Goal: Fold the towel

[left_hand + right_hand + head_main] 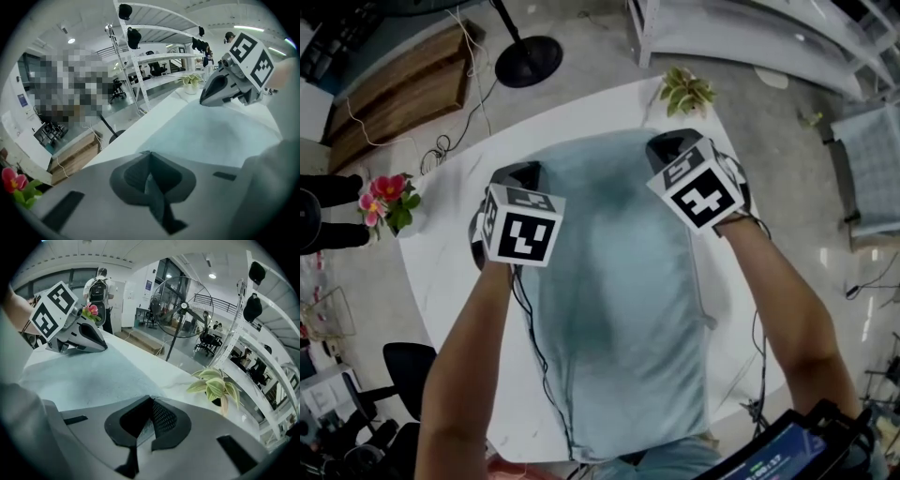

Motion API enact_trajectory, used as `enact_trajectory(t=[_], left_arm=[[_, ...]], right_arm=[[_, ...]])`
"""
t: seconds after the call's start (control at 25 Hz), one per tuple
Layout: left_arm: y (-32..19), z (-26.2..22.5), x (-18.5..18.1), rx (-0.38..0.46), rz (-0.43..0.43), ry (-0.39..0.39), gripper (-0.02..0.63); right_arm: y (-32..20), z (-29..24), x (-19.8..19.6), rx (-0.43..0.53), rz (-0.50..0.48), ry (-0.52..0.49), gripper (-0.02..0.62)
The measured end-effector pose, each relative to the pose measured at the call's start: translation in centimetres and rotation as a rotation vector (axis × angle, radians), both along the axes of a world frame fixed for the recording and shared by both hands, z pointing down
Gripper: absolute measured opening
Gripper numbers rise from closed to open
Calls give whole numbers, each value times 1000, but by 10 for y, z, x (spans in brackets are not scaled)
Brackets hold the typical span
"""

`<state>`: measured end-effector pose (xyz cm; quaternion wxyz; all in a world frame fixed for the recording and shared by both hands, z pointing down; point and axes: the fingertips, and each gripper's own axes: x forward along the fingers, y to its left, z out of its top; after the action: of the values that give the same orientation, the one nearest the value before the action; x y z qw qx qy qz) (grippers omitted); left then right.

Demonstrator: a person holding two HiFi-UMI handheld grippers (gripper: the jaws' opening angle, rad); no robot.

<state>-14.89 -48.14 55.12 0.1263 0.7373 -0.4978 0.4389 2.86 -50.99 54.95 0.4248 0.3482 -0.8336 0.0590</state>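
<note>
Left gripper (149, 154) and right gripper (151, 401) each clamp the towel (619, 328) (a thin pinch); uneven pulling could free one side, skewing the fold.

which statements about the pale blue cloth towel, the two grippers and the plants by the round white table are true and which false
1. The left gripper and the right gripper are each shut on the pale blue cloth towel. True.
2. The towel lies on a square table of dark wood. False: it is spread over a round white table.
3. The green leafy potted plant stands at the table's far edge, nearer the right gripper than the left. True.
4. The pink flowers stand right next to the right gripper. False: they are at the table's left edge, on the left gripper's side.
</note>
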Motion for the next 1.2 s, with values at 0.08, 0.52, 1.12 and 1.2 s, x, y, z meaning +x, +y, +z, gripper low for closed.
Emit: enact_trajectory(t=[0.08, 0.52, 1.12, 1.2], left_arm=[[-7, 0, 1, 6, 6, -6, 9], [-38, -4, 3, 64, 9, -20, 9], [62, -134, 22, 275, 25, 272, 104], [96, -151, 23, 291, 35, 287, 104]], right_arm=[[-9, -1, -2, 6, -1, 4, 14], [-36, -6, -12, 33, -8, 4, 14], [83, -90, -46, 133, -120, -203, 129], [112, -102, -47, 146, -130, -207, 129]])
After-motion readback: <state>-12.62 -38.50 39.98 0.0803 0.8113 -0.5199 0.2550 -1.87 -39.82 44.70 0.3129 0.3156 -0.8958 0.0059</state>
